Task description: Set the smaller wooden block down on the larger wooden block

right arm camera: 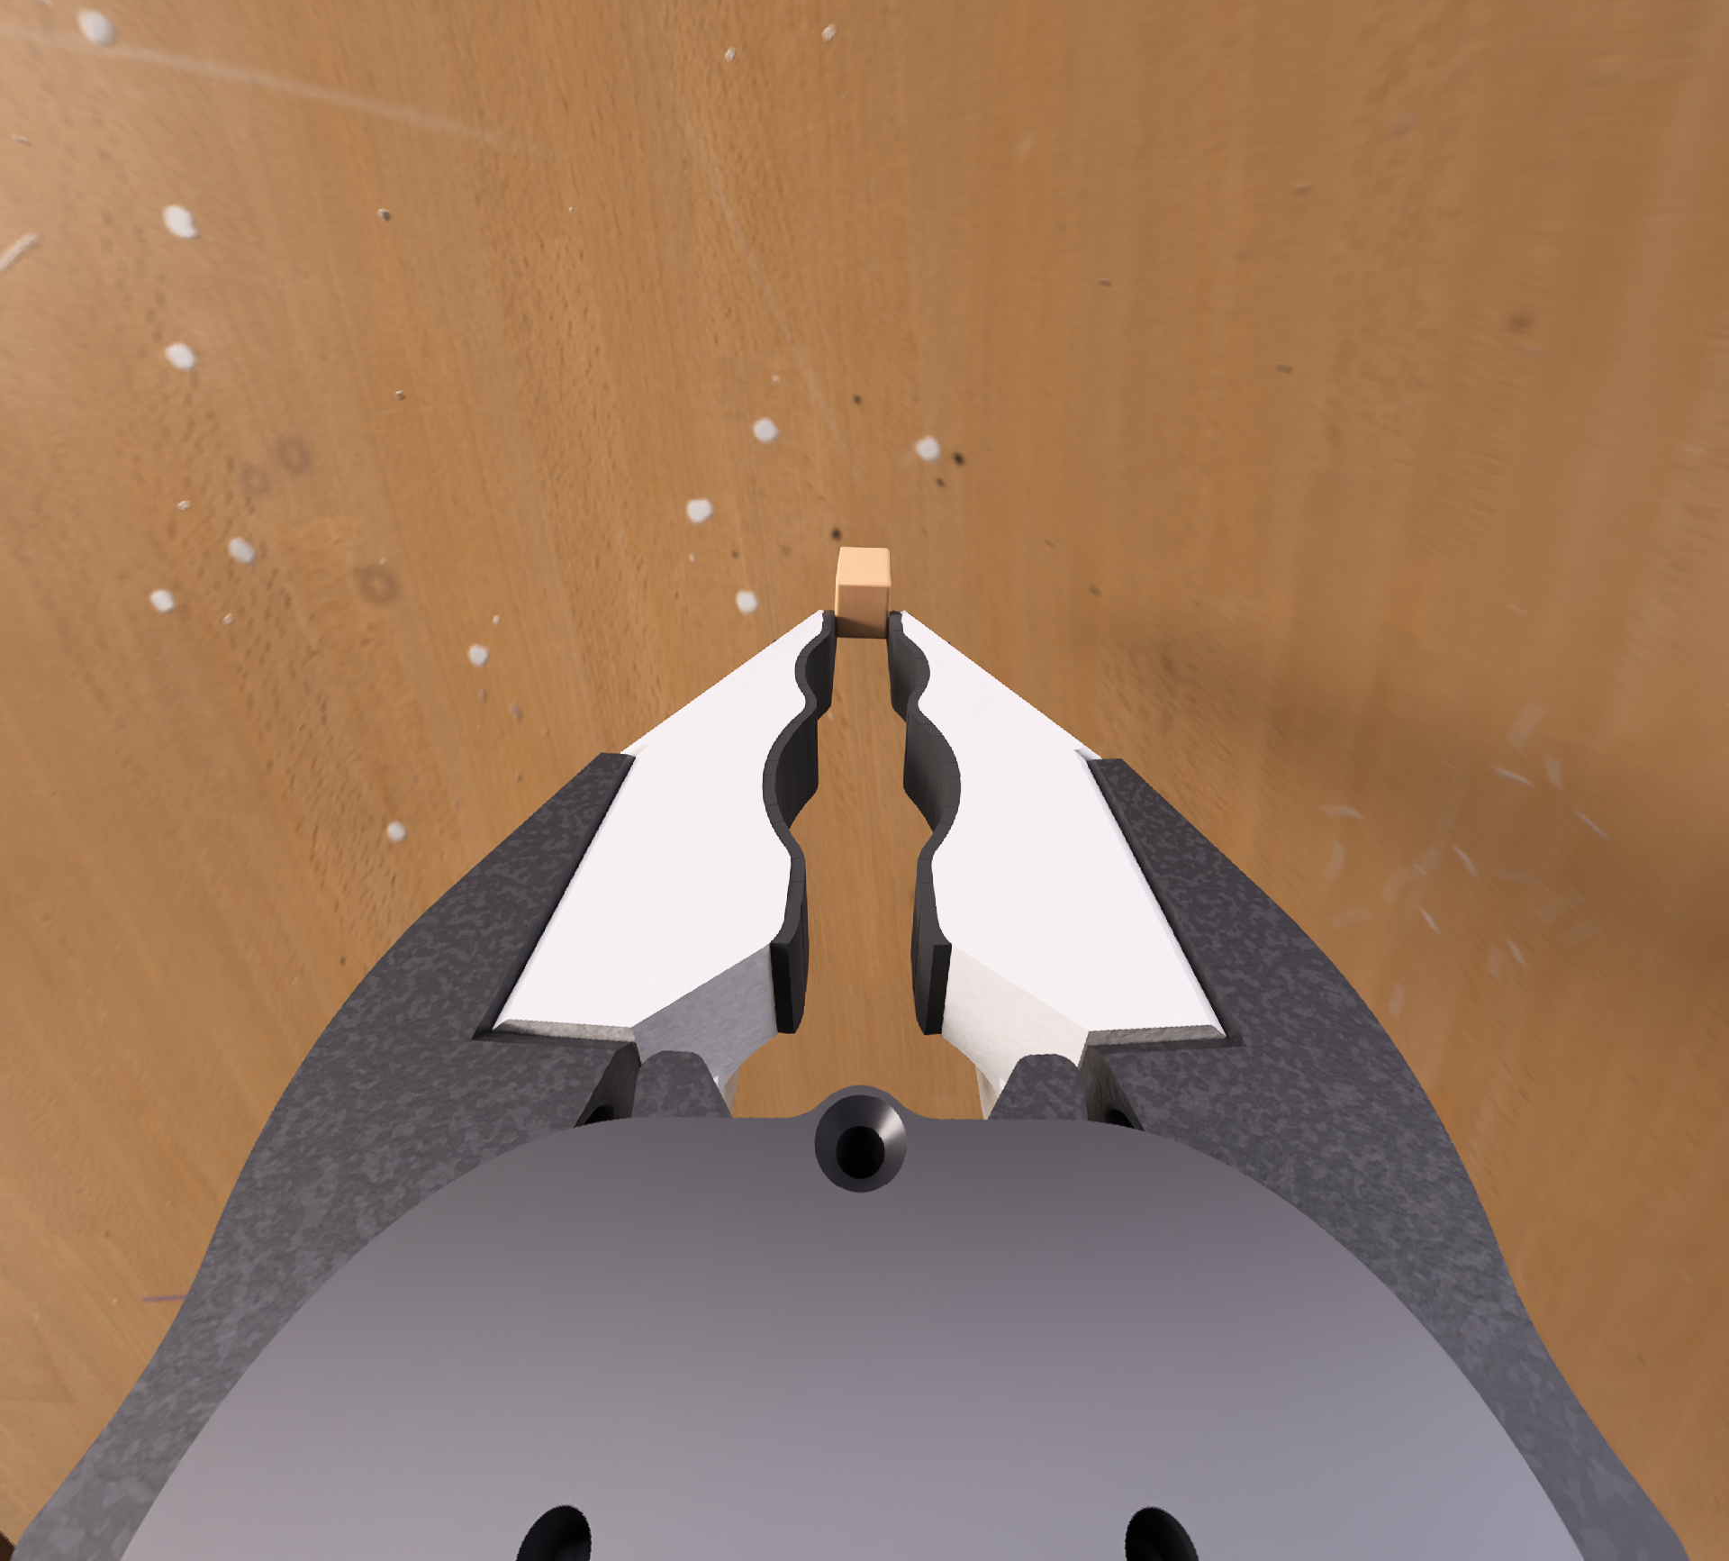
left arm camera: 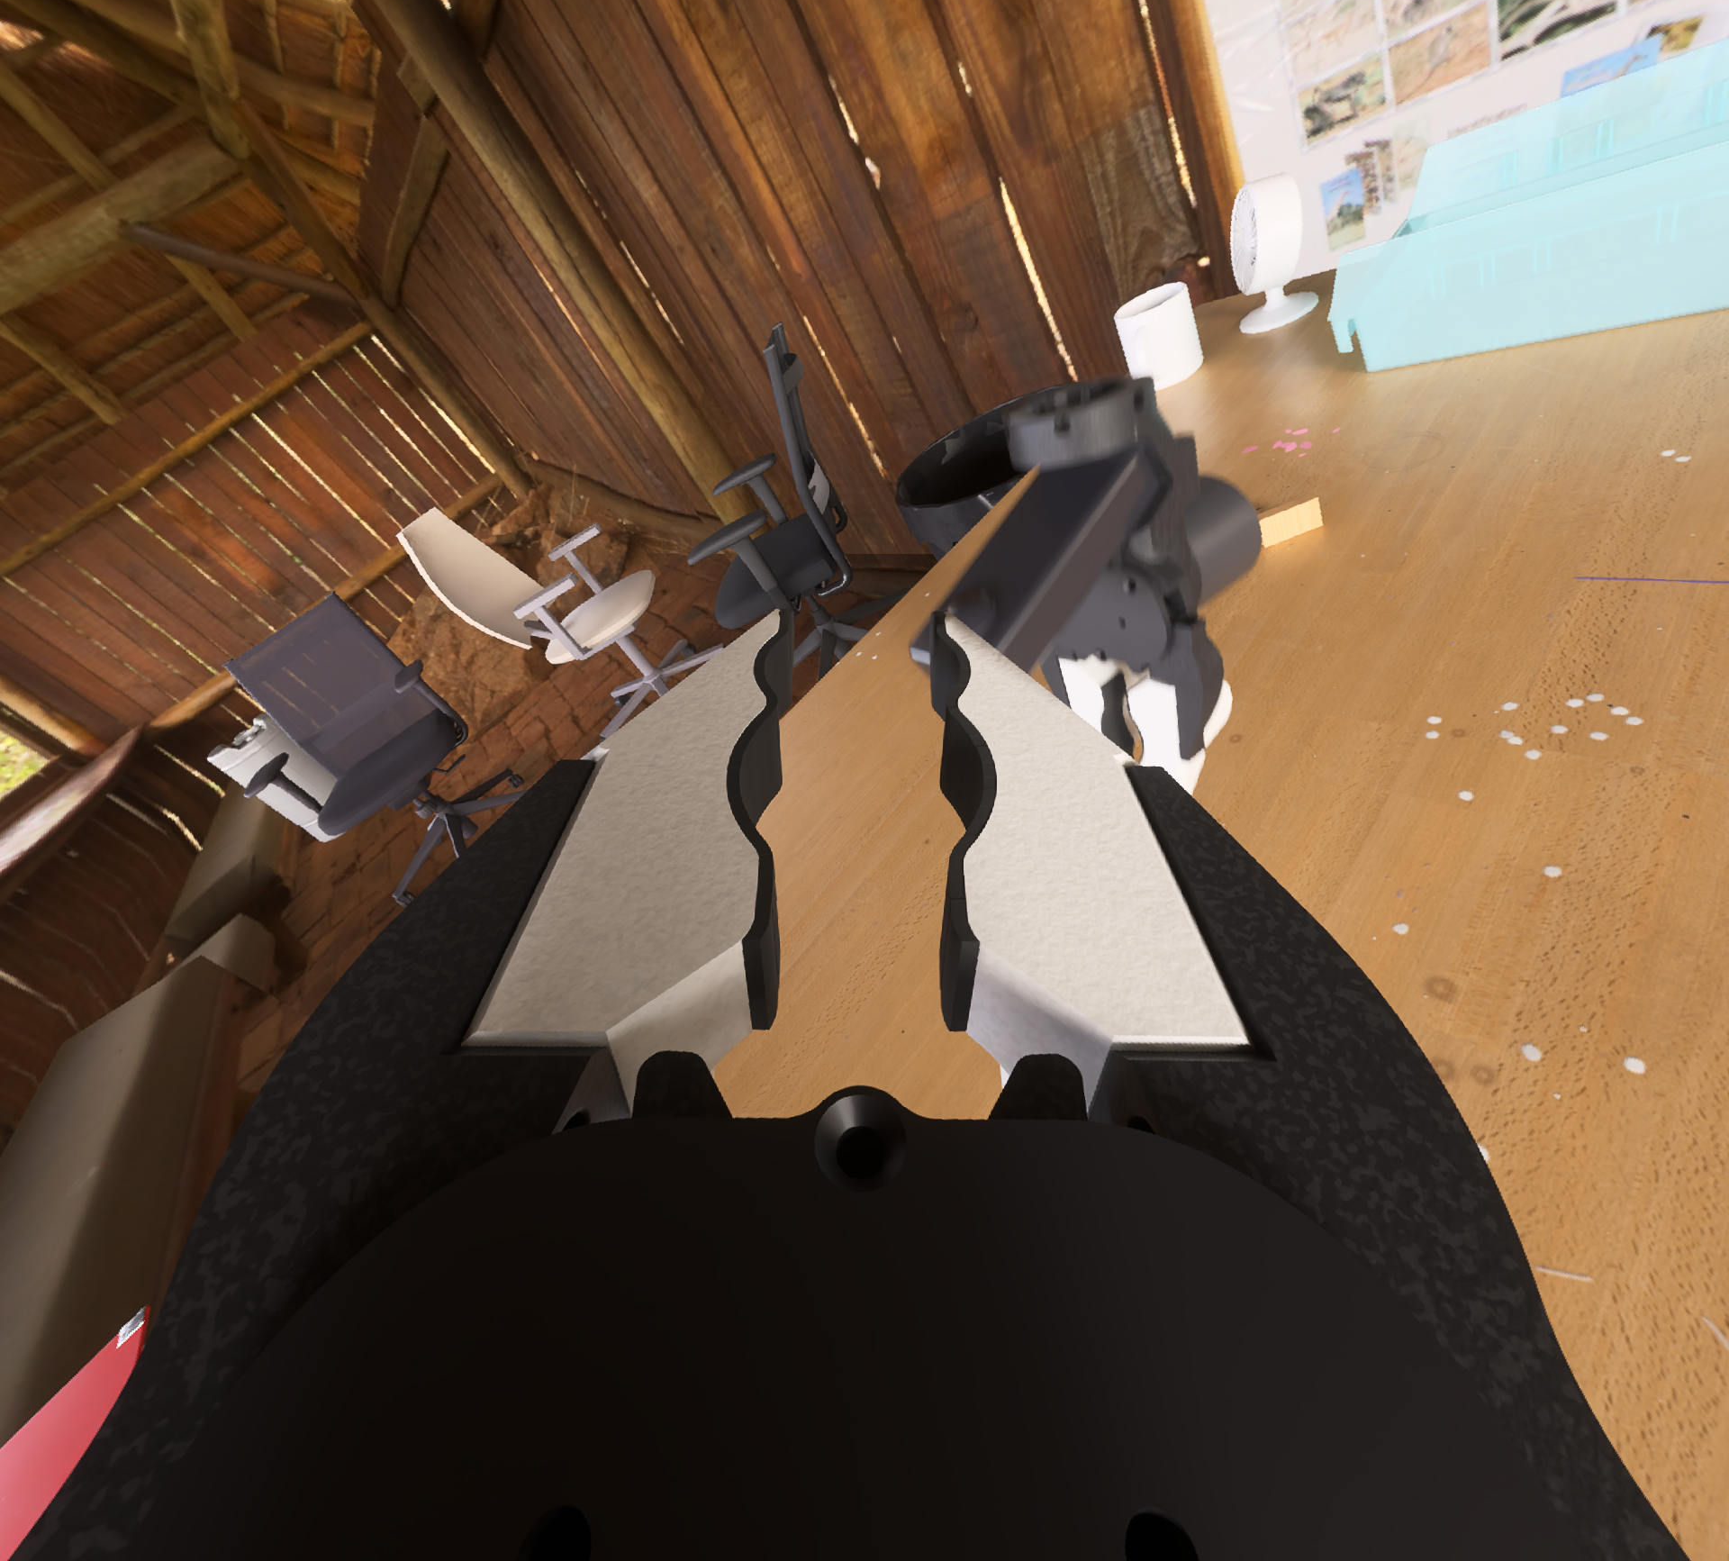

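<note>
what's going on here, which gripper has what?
The right gripper pinches a small light-tan wooden cube at its fingertips, above the scuffed, paint-flecked wooden tabletop. The left gripper is open and holds nothing. In the left wrist view, a larger pale wooden block lies on the table, partly hidden behind the right gripper. The cube is not on it yet.

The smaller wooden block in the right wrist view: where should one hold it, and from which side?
Grip the smaller wooden block on its two flat, parallel side faces, coming from above, as the right gripper does now. Its fingertips pinch only the near end, which leaves the far face free to meet the larger wooden block.
</note>
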`<state>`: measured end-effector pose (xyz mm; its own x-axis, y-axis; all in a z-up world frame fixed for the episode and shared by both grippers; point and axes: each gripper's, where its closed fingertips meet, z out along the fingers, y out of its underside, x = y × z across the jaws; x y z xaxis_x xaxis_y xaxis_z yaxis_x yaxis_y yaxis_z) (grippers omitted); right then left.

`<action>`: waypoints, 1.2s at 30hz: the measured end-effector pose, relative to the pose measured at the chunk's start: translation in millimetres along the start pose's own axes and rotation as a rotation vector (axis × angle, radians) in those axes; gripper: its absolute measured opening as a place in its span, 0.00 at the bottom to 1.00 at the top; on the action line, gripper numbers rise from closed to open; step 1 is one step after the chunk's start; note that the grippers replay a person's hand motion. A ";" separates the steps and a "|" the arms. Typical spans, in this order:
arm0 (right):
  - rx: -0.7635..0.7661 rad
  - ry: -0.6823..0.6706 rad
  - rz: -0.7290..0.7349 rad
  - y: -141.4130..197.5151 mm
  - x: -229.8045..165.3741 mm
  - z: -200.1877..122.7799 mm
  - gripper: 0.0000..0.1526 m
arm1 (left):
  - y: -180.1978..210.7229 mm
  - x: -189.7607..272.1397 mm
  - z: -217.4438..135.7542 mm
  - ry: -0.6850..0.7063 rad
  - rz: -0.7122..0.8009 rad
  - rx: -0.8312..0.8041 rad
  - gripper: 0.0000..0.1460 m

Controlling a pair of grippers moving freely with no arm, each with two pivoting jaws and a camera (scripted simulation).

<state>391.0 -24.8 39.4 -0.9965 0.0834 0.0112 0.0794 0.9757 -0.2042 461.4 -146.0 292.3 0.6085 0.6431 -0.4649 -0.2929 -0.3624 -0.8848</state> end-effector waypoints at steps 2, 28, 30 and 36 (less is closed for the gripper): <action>0.033 0.038 0.017 3.9 9.6 -33.5 0.07 | -0.4 -0.1 -0.5 -0.001 -0.001 0.002 0.20; -0.148 0.050 0.719 308.4 86.2 -60.7 0.07 | -1.1 21.3 15.2 0.041 0.044 -0.032 0.18; -0.165 0.045 0.721 312.8 85.9 -53.5 0.07 | 2.1 19.1 15.8 0.040 0.038 -0.038 0.18; -0.137 0.066 0.720 309.7 90.8 -57.7 0.12 | 6.6 16.1 16.3 0.036 0.037 -0.047 0.18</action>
<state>326.7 296.7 33.6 -0.6926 0.7210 -0.0199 0.7207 0.6907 -0.0593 457.3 -127.0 278.4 0.6245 0.6040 -0.4952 -0.2813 -0.4176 -0.8640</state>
